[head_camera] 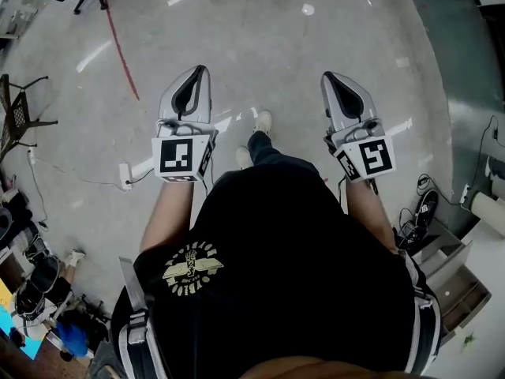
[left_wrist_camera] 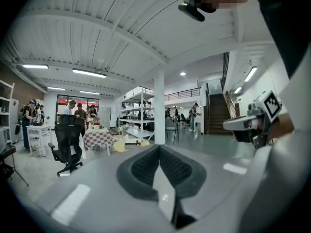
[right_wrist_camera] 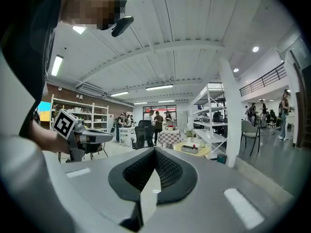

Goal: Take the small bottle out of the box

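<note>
Grey floor [head_camera: 316, 38], blk chair [left_wrist_camera: 68, 140], R gripper [head_camera: 328, 77] shut

Head view: the black shirt [head_camera: 292, 235] hides most of both legs. The left gripper [head_camera: 200, 69] has its handle hidden under its marker cube [head_camera: 177, 156]. A black chair [head_camera: 17, 115] at 9 o'clock is cut by the edge. Left gripper view: things on the checkered table [left_wrist_camera: 97, 137] at 9 o'clock are too small to name.

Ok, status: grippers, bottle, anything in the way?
Left gripper shut, empty. Right gripper shut, empty. Bottle and box not in view. Only floor under the grippers.
</note>
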A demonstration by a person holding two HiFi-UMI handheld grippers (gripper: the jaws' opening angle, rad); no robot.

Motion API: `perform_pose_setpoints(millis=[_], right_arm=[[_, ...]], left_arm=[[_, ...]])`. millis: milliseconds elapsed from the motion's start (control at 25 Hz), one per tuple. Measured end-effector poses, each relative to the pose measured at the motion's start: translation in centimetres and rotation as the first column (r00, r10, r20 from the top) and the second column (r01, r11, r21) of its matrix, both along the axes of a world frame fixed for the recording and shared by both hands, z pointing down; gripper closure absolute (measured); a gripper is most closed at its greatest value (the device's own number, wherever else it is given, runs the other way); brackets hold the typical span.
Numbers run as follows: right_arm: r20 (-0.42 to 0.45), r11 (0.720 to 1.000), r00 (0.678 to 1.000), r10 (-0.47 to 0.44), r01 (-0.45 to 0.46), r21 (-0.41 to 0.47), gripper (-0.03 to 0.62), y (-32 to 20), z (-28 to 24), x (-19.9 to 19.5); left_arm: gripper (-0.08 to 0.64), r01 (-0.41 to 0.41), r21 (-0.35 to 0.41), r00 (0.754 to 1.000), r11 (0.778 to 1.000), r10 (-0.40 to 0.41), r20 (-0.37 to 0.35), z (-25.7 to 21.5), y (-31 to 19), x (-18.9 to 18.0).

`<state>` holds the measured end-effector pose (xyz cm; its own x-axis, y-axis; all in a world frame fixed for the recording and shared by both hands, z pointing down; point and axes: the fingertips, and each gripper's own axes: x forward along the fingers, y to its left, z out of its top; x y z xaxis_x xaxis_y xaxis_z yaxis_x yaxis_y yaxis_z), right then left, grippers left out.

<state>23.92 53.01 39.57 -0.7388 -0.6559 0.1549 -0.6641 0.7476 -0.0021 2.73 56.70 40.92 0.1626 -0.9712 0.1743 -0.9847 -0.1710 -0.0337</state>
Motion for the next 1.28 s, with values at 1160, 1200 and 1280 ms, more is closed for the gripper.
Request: perform_pose_setpoints(millis=[1160, 1200, 1280], right_arm=[[0.108, 0.993, 0.994, -0.026, 0.038, -0.108, 0.584, -12.4, 0.9, 2.1], [0.107, 0.993, 0.994, -0.023, 0.035, -0.116, 0.584, -12.5, 1.2, 2.0], [0.103, 0.991, 0.994, -0.022, 0.035, -0.128, 0.584, -12.4, 1.5, 1.7]], left_arm=[[0.560, 0.060, -0.007, 0.998, 0.998, -0.060, 0.028, -2.5, -10.3, 0.8], [0.560, 0.053, -0.011, 0.998, 0.999, -0.053, 0.028, -2.2, -10.5, 0.8], [0.560, 0.048, -0.024, 0.999, 0.999, -0.047, 0.022, -1.5, -10.7, 0.7]])
